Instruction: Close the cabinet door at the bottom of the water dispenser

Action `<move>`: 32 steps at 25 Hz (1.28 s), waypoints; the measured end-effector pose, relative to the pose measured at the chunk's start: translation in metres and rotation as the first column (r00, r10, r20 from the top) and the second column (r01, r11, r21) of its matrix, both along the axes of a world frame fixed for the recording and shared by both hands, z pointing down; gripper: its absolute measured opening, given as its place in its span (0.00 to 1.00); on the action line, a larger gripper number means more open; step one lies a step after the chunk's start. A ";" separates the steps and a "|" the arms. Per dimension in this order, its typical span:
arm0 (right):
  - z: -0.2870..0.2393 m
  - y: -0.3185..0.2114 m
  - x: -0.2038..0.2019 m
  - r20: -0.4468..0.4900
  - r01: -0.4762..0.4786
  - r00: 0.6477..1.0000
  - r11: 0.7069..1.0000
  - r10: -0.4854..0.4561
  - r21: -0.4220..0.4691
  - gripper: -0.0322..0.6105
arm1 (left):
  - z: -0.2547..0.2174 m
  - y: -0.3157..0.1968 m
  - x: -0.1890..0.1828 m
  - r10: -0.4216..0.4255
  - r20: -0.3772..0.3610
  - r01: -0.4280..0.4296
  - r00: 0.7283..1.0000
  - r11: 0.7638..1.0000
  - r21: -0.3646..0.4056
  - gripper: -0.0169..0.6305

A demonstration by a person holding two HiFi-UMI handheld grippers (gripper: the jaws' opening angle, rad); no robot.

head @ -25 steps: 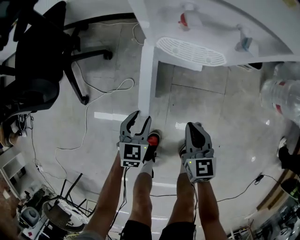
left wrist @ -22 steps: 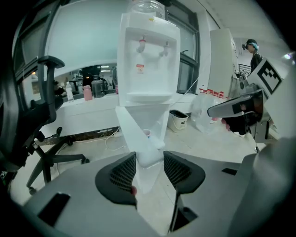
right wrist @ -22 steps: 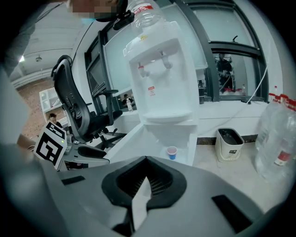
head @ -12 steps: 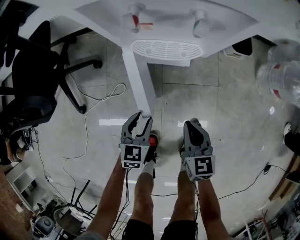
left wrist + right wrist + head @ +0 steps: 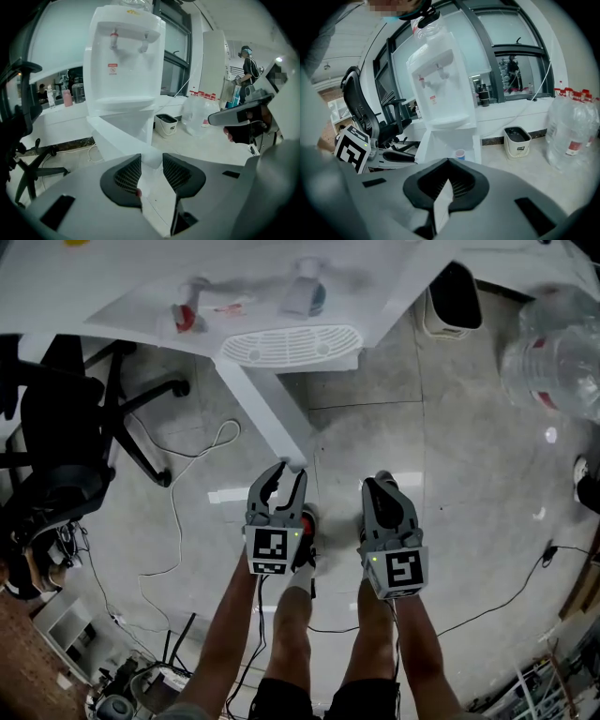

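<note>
Left gripper (image 5: 287,474) sat low in front of the water dispenser (image 5: 281,287), jaws partly apart and closing. Free edge of the open cabinet door (image 5: 262,404) was between them, pads not seen pressing it. Right gripper (image 5: 381,482) just beside it, clear of the door, jaws together, holding nothing. Door stood swung out from the dispenser's base. Small cup (image 5: 460,153) stood inside the cabinet. White bin (image 5: 517,140) and water jug (image 5: 574,131) right of the dispenser, office chair (image 5: 66,437) left.
</note>
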State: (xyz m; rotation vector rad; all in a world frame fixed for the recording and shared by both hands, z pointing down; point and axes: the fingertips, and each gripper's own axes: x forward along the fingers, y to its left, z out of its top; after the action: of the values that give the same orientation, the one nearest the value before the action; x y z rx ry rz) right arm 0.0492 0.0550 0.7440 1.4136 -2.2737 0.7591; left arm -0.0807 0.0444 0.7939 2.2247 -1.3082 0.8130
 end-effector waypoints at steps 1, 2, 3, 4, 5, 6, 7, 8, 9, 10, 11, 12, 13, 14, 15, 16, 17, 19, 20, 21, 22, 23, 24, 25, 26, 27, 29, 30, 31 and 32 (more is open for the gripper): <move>0.000 -0.001 0.003 0.003 -0.009 1.000 1.000 0.009 0.001 0.07 | 0.000 -0.001 0.004 0.007 0.000 -0.007 1.000 1.000 -0.001 0.27; 0.000 -0.002 0.006 0.005 -0.017 1.000 1.000 0.017 0.002 0.07 | 0.000 -0.003 0.007 0.014 0.000 -0.014 1.000 1.000 -0.001 0.27; 0.000 -0.002 0.009 0.006 -0.025 1.000 1.000 0.025 0.003 0.07 | 0.000 -0.005 0.011 0.020 0.000 -0.020 1.000 1.000 0.000 0.27; 0.000 -0.003 0.013 0.008 -0.033 0.999 0.999 0.033 0.003 0.07 | 0.000 -0.007 0.015 0.025 0.000 -0.025 1.000 1.000 0.001 0.27; 0.001 -0.004 0.016 0.010 -0.042 0.999 0.999 0.042 0.002 0.07 | 0.000 -0.008 0.018 0.029 0.000 -0.029 1.000 1.000 0.001 0.27; 0.001 -0.005 0.019 0.012 -0.050 0.999 0.999 0.050 0.002 0.07 | 0.000 -0.010 0.022 0.032 -0.002 -0.032 0.999 0.999 0.002 0.27; 0.002 -0.005 0.023 0.013 -0.057 0.998 0.998 0.057 0.000 0.07 | 0.000 -0.013 0.026 0.036 -0.002 -0.036 0.999 0.999 0.004 0.27; 0.003 -0.006 0.025 0.014 -0.063 0.998 0.998 0.063 -0.001 0.07 | 0.000 -0.015 0.030 0.040 -0.001 -0.040 0.999 0.999 0.007 0.27; 0.003 -0.007 0.028 0.015 -0.069 0.997 0.998 0.069 -0.001 0.07 | 0.000 -0.018 0.033 0.044 0.000 -0.044 0.999 0.999 0.011 0.27; 0.003 -0.008 0.031 0.017 -0.076 0.997 0.997 0.076 0.000 0.07 | 0.000 -0.020 0.037 0.047 0.001 -0.047 0.999 0.999 0.014 0.27; 0.003 -0.009 0.034 0.021 -0.083 0.996 0.997 0.083 -0.001 0.07 | 0.000 -0.023 0.041 0.050 0.001 -0.050 0.999 0.999 0.017 0.27; 0.003 -0.010 0.036 0.025 -0.089 0.996 0.996 0.089 -0.003 0.07 | 0.000 -0.025 0.044 0.052 0.000 -0.052 0.999 0.998 0.018 0.27; 0.003 -0.011 0.039 0.029 -0.095 0.995 0.995 0.095 -0.005 0.07 | 0.000 -0.027 0.048 0.055 -0.001 -0.055 0.998 0.998 0.019 0.27; 0.003 -0.011 0.041 0.032 -0.102 0.994 0.995 0.102 -0.006 0.07 | 0.000 -0.030 0.051 0.059 -0.001 -0.059 0.998 0.998 0.019 0.27; 0.004 -0.012 0.044 0.035 -0.109 0.993 0.994 0.109 -0.006 0.07 | 0.000 -0.032 0.054 0.064 0.000 -0.064 0.998 0.998 0.020 0.27; 0.005 -0.013 0.046 0.037 -0.116 0.993 0.993 0.116 -0.006 0.07 | 0.000 -0.034 0.057 0.068 0.001 -0.068 0.998 0.997 0.021 0.27; 0.005 -0.014 0.048 0.039 -0.121 0.992 0.993 0.121 -0.006 0.07 | 0.000 -0.036 0.060 0.072 0.001 -0.072 0.997 0.997 0.023 0.27; 0.005 -0.017 0.053 0.043 -0.128 0.991 0.992 0.128 -0.007 0.07 | 0.000 -0.041 0.067 0.075 0.001 -0.075 0.997 0.997 0.025 0.27; 0.005 -0.019 0.056 0.044 -0.134 0.990 0.991 0.134 -0.007 0.07 | 0.001 -0.044 0.070 0.076 0.002 -0.076 0.997 0.997 0.023 0.27; 0.006 -0.021 0.059 0.046 -0.140 0.989 0.990 0.140 -0.008 0.07 | 0.002 -0.046 0.073 0.078 0.003 -0.078 0.997 0.997 0.020 0.27; 0.006 -0.022 0.062 0.047 -0.145 0.988 0.989 0.145 -0.010 0.07 | 0.003 -0.048 0.076 0.079 0.004 -0.079 0.997 0.997 0.018 0.27; 0.007 -0.024 0.064 0.048 -0.148 0.988 0.989 0.148 -0.010 0.07 | 0.003 -0.050 0.079 0.080 0.004 -0.080 0.997 0.997 0.017 0.27; 0.008 -0.026 0.067 0.049 -0.151 0.987 0.988 0.152 -0.009 0.07 | 0.004 -0.052 0.081 0.081 0.006 -0.081 0.997 0.997 0.018 0.27; 0.008 -0.029 0.069 0.051 -0.155 0.987 0.988 0.155 -0.009 0.07 | 0.005 -0.055 0.083 0.082 0.007 -0.082 0.997 0.996 0.019 0.27; 0.008 -0.030 0.072 0.052 -0.158 0.986 0.987 0.158 -0.008 0.07 | 0.005 -0.057 0.085 0.083 0.008 -0.083 0.997 0.996 0.020 0.27; 0.008 -0.032 0.074 0.052 -0.163 0.985 0.987 0.163 -0.007 0.07 | 0.005 -0.059 0.086 0.084 0.008 -0.084 0.996 0.996 0.021 0.27; 0.010 -0.034 0.079 0.050 -0.169 0.984 0.986 0.169 -0.003 0.07 | 0.004 -0.063 0.089 0.086 0.011 -0.086 0.996 0.996 0.024 0.27; 0.010 -0.035 0.081 0.049 -0.171 0.984 0.985 0.171 -0.002 0.07 | 0.004 -0.065 0.091 0.088 0.013 -0.088 0.996 0.996 0.025 0.27; 0.011 -0.036 0.083 0.050 -0.175 0.983 0.985 0.174 -0.001 0.07 | 0.004 -0.067 0.093 0.090 0.014 -0.091 0.996 0.996 0.027 0.27; 0.012 -0.038 0.085 0.052 -0.179 0.982 0.984 0.179 0.004 0.07 | 0.005 -0.070 0.095 0.092 0.016 -0.093 0.996 0.995 0.028 0.27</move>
State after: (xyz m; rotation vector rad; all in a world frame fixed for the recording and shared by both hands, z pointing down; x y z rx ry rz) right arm 0.1342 0.0171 0.7556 1.6377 -2.2107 0.8500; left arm 0.0146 -0.0260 0.7984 2.3212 -1.2388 0.8505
